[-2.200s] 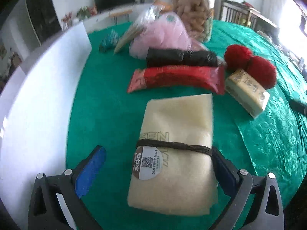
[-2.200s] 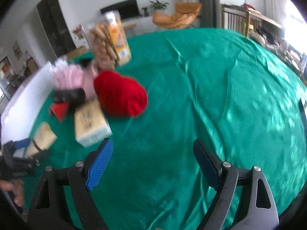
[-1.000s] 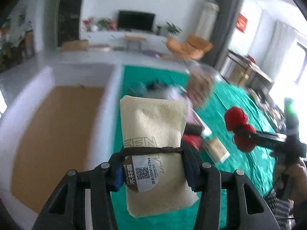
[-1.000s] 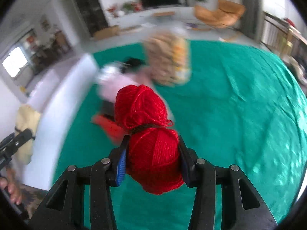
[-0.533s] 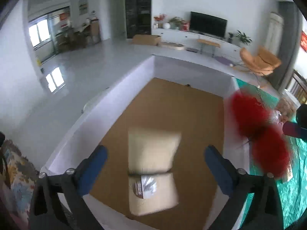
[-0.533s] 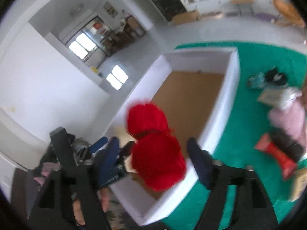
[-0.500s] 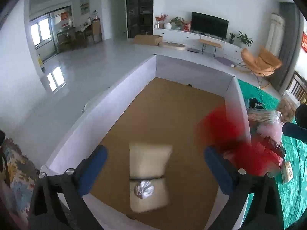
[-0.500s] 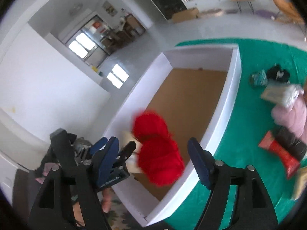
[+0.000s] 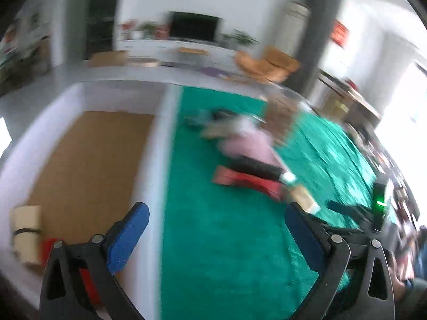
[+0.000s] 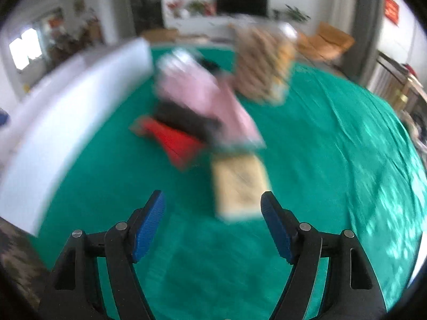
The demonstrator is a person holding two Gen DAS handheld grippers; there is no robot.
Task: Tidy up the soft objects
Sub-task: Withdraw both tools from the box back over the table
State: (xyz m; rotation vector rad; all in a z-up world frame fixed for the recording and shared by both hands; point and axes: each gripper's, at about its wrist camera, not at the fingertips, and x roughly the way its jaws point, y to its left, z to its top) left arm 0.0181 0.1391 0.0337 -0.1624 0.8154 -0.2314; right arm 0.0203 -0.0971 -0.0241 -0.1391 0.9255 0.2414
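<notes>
Inside the white-walled box with its brown cardboard floor, two soft things lie at the near corner.
Beige folded cloth bundle, cinched by a dark cord, sits beside a patch of red yarn (blurred, partly hidden by the tool). Left gripper gapes wide and empty above the box wall and green tablecloth. Right gripper also stands spread with nothing between its blue pads, over the cloth near a pale rectangular packet, apart from it.
</notes>
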